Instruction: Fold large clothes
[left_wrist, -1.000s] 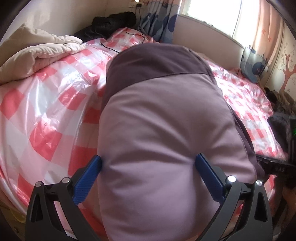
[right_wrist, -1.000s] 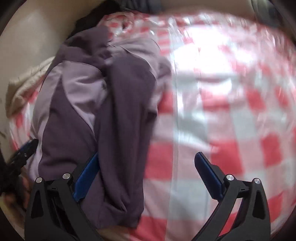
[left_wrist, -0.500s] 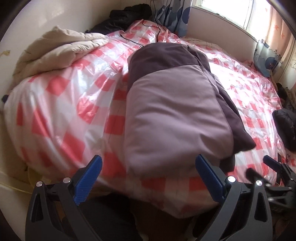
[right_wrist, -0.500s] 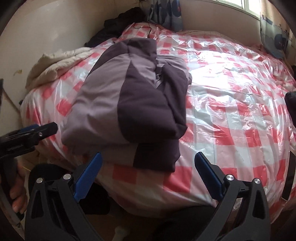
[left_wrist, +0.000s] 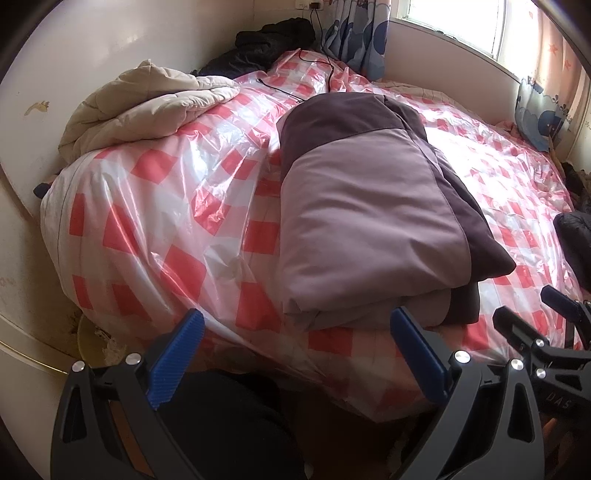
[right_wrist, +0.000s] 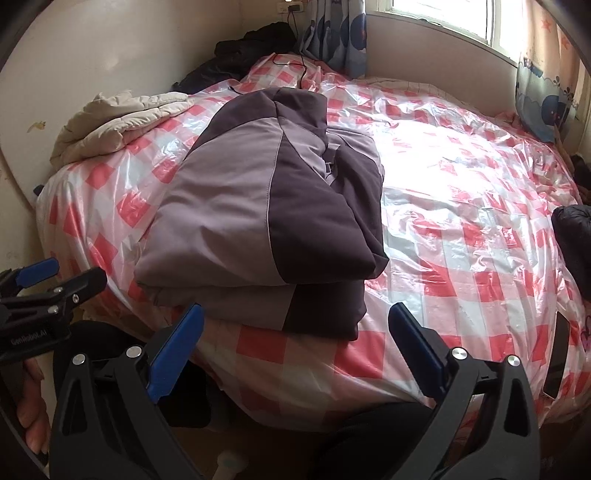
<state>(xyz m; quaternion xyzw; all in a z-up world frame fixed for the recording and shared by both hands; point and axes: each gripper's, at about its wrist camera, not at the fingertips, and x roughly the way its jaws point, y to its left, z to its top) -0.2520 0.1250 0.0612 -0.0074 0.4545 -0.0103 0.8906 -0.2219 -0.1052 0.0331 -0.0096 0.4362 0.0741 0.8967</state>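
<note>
Left claw (left_wrist: 295, 343) and right claw (right_wrist: 295, 332) both spread wide, pulled further back from folded jacket (left_wrist: 369, 221)

jacket (left_wrist: 369, 206): lilac, dark purple | bed cover (left_wrist: 147, 206): red-white check | quilt (left_wrist: 140, 99): cream

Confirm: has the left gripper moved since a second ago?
Yes. The left gripper, open, has pulled back from the folded jacket, now clear of the bed's near edge.

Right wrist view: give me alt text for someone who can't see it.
A folded purple jacket lies on a bed covered in red-checked plastic sheet, with the right gripper held open and empty just short of it. A beige quilt is bunched at the far left, and the left gripper shows at the left edge.
</note>
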